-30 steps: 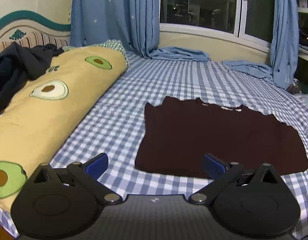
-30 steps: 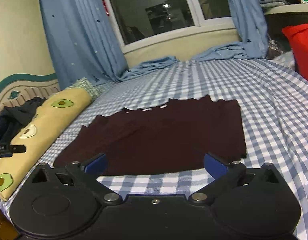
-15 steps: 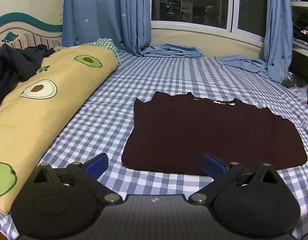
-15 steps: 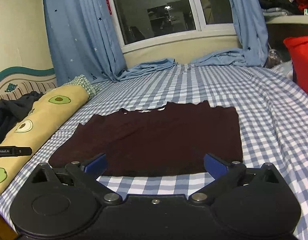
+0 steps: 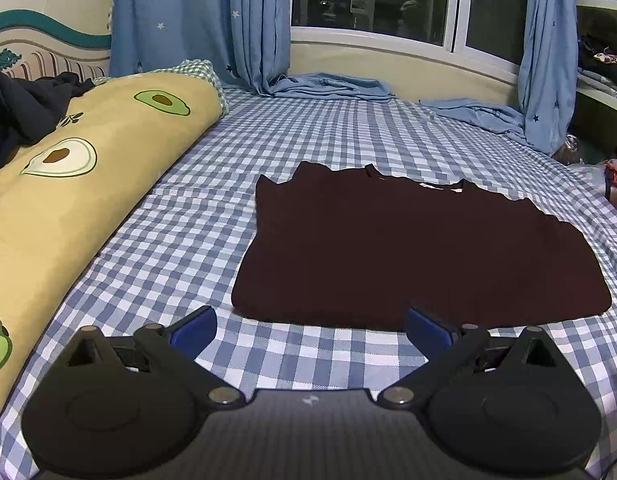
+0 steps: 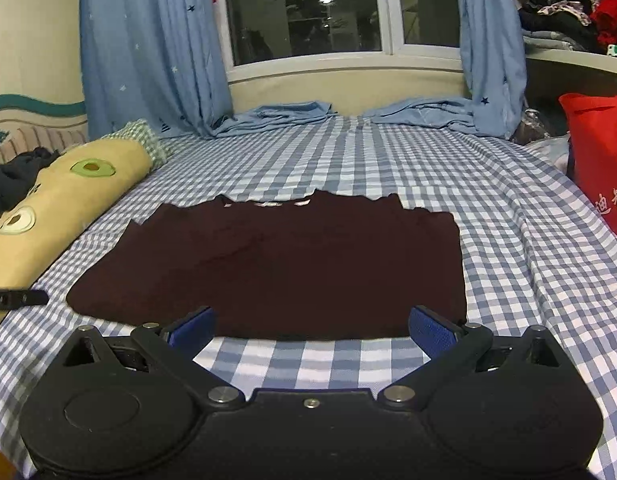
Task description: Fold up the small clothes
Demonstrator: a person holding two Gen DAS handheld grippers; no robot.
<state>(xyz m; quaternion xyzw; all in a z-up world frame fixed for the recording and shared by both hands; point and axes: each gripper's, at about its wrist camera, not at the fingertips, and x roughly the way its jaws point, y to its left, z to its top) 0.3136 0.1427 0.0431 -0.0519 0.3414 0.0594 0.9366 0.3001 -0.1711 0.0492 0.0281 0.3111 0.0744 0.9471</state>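
Shirt (image 5: 420,248) looks soft and limp beside the avocado pillow (image 5: 88,184); pinch its near hem corners with your spread, empty left gripper (image 5: 310,330) and right gripper (image 6: 310,326).

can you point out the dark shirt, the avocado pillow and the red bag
dark shirt (image 6: 292,264): right wrist view, middle of the flat body.
avocado pillow (image 5: 108,168): left wrist view, yellow cover between two avocado prints.
red bag (image 6: 600,160): right wrist view, plain red side above the white characters.
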